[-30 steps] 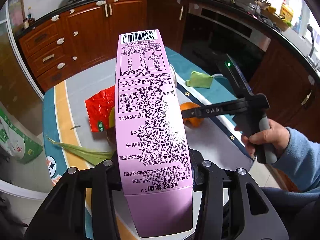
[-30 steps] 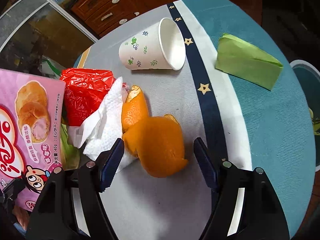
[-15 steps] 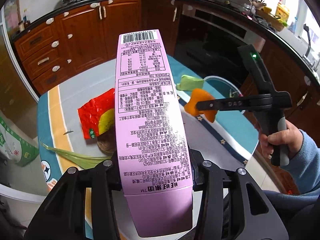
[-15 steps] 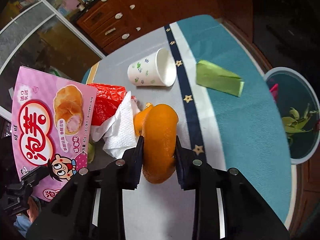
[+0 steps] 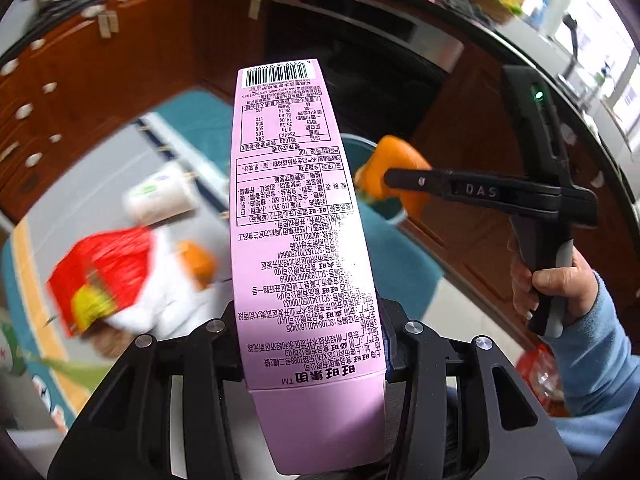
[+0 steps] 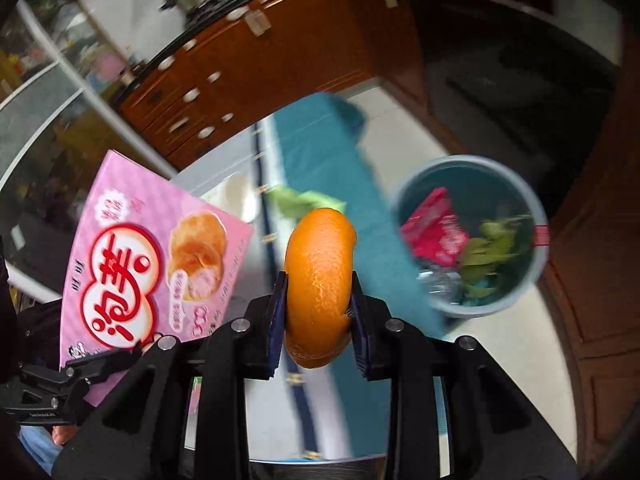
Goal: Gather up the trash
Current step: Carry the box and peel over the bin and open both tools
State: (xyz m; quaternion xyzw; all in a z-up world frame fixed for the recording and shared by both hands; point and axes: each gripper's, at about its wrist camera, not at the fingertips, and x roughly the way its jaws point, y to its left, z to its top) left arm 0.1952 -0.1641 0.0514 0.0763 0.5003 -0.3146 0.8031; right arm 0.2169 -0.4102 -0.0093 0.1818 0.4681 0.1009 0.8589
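My left gripper is shut on a tall pink snack box, held upright above the table; in the right wrist view the box's front shows at the left. The right gripper is shut on a curled orange peel, lifted clear of the table. In the left wrist view that gripper and its peel hang to the right of the box, over the table's edge. A round blue trash bin stands on the floor ahead and right of the peel, with a red wrapper and green leaves inside.
On the grey and teal table lie a tipped paper cup, a red wrapper, white tissue, another orange peel piece and a green folded paper. Wooden cabinets ring the room. A person's hand grips the right handle.
The right gripper closed on the orange peel, lifted it off the table and swung it toward the bin. The left gripper also swung that way with the pink box still held.
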